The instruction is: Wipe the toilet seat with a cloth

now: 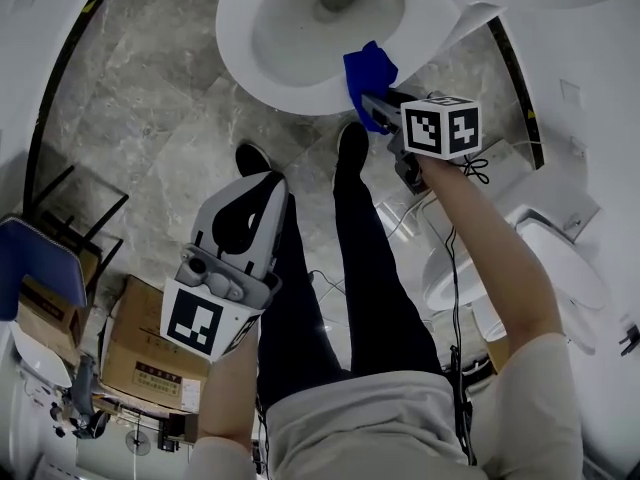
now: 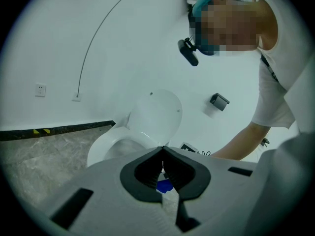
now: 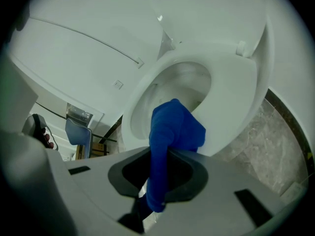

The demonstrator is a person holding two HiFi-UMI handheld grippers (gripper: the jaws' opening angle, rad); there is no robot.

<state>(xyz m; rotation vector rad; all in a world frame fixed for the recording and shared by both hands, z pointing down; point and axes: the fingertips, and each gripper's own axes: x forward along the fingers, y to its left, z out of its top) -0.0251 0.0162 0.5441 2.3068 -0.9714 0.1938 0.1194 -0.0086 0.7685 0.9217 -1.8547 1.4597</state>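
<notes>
Of the two, the right hand-held gripper (image 3: 166,154) is clamped on the one blue cloth (image 3: 174,127), which lies against the single toilet seat (image 3: 236,97) at its front rim. The left hand-held gripper (image 2: 162,154) is closed and empty, well apart from the seat.

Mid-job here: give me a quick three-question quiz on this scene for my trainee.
1. True or false: the left hand-held gripper has its jaws shut on nothing.
2. The blue fabric cloth, clamped in the right hand-held gripper, lies against:
A) the white toilet seat
B) the grey stone floor
C) the brown cardboard box
3. Fill in: the toilet's white lid stands ___.

Key: 1 true; 2 A; 3 raised.
</notes>
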